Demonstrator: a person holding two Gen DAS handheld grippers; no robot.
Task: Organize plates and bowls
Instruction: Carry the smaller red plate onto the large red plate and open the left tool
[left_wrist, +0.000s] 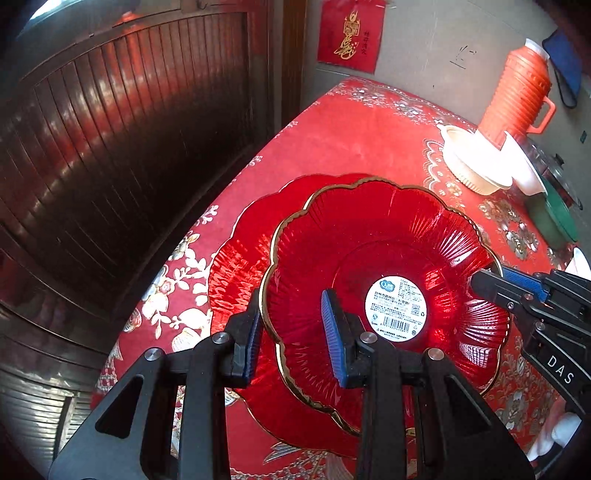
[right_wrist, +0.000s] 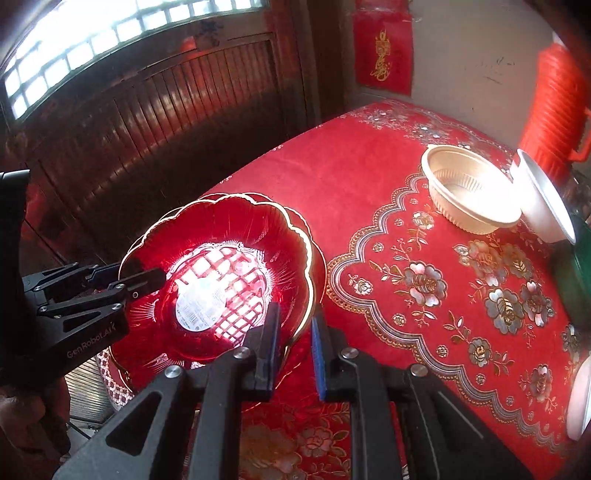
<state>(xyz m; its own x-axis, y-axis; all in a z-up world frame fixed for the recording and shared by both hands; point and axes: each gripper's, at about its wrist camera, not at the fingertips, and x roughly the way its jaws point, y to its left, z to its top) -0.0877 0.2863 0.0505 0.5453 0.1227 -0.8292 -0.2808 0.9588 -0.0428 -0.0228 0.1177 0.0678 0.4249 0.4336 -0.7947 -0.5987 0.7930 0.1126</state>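
Observation:
A red glass plate (left_wrist: 388, 236) with a scalloped gold rim and a white label (left_wrist: 396, 306) is held above a second red plate (left_wrist: 236, 266) lying on the red tablecloth. My left gripper (left_wrist: 291, 332) straddles the upper plate's near rim, jaws partly open. My right gripper (right_wrist: 293, 350) straddles the opposite rim of the same plate (right_wrist: 221, 258), jaws also apart. Each gripper shows in the other's view: the right (left_wrist: 495, 284), the left (right_wrist: 147, 277). I cannot tell whether the pads press the glass.
A cream plastic bowl (right_wrist: 469, 188) and a white bowl (right_wrist: 546, 199) sit at the table's far right, by an orange thermos (left_wrist: 517, 96) and a dark green pot (left_wrist: 554, 218). A dark wooden door (left_wrist: 129, 129) stands left of the table edge.

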